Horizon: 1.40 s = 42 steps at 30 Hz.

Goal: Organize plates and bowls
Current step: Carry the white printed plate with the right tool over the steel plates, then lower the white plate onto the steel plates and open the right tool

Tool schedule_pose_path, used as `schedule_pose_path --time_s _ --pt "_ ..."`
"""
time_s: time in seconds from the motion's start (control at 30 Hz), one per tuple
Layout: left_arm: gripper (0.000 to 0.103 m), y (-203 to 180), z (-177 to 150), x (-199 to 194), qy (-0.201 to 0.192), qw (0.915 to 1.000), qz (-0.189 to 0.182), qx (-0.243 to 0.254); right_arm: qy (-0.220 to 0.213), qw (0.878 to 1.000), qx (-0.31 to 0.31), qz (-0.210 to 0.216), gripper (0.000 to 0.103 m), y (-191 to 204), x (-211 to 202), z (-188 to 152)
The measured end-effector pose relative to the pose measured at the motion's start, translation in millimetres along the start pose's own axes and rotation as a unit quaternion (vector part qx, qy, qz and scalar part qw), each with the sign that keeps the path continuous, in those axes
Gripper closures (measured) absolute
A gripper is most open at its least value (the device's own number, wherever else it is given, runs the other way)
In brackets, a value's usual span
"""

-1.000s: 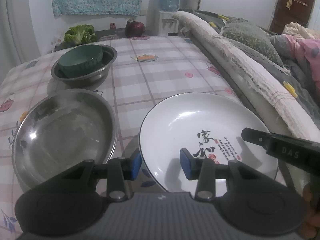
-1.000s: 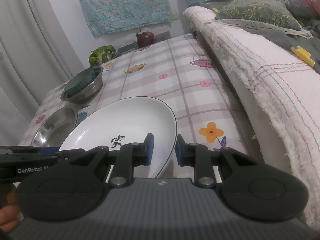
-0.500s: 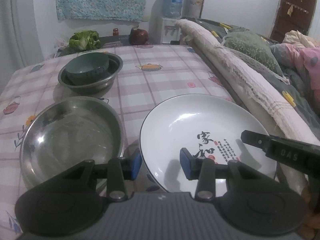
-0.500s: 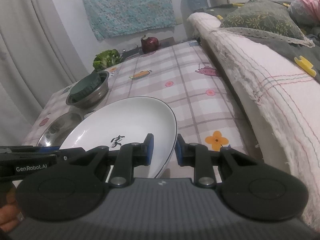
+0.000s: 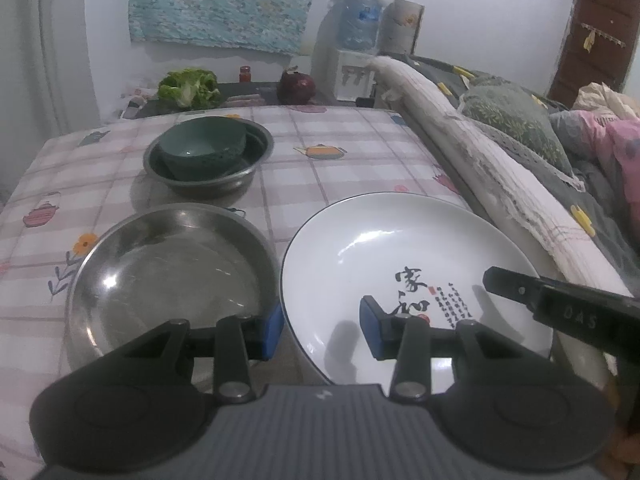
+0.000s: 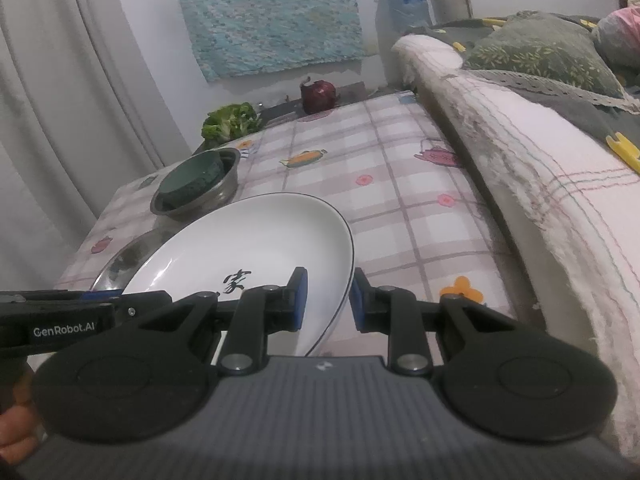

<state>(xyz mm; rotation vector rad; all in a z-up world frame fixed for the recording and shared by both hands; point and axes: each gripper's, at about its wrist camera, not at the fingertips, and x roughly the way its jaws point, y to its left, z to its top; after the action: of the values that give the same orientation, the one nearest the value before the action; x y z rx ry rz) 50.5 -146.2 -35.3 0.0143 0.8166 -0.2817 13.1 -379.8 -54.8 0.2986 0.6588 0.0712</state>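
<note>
We see the white plate, w/ black calligraphy, held up off the checked tablecloth by both tools, tilted in the right wrist view. The left gripper straddles the plate's near-left rim: one blue pad sits outside the rim, the other on the inner face, so its jaws are part closed and gripping the plate. The right gripper pinches the rim at the plate's right edge; jaws narrow, pads either side of the rim, gripped.

At 9 o'clock from the plate, just beside it, lies the large steel pan, empty. The left view shows its full basin; the right view shows only a sliver of it behind the plate. At 11 o'clock, farther off, a steel bowl holds a green bowl. In the left view we look into the green bowl's hollow; the right view shows it from the side, ribbed wall only.

Beyond, at the table's far edge: green lettuce and a dark red onion. At 3 o'clock a rolled quilt runs along the table; only the right view shows the grey curtain, only the left the brown door. A hand shows at the right view's lower-left corner, behind the left tool's body.
</note>
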Motion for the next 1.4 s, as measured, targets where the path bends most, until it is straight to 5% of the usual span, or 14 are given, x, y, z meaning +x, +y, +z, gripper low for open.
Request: schedule_pose_path --time_s 0.5,0.87,1.4 --pt "0.061 73 -4 -19 -0.013 0.9985 0.029 -0.045 0.017 0.999 -0.026 0.034 0.080 68 27 -2" --pt "0.061 139 -21 -13 0.020 0.9957 0.041 -0.080 0.059 0.996 -0.044 0.043 0.080 132 61 -23" --pt "0.061 163 -20 -14 0.011 0.9965 0.017 -0.081 0.060 0.997 -0.038 0.026 0.076 147 76 -17"
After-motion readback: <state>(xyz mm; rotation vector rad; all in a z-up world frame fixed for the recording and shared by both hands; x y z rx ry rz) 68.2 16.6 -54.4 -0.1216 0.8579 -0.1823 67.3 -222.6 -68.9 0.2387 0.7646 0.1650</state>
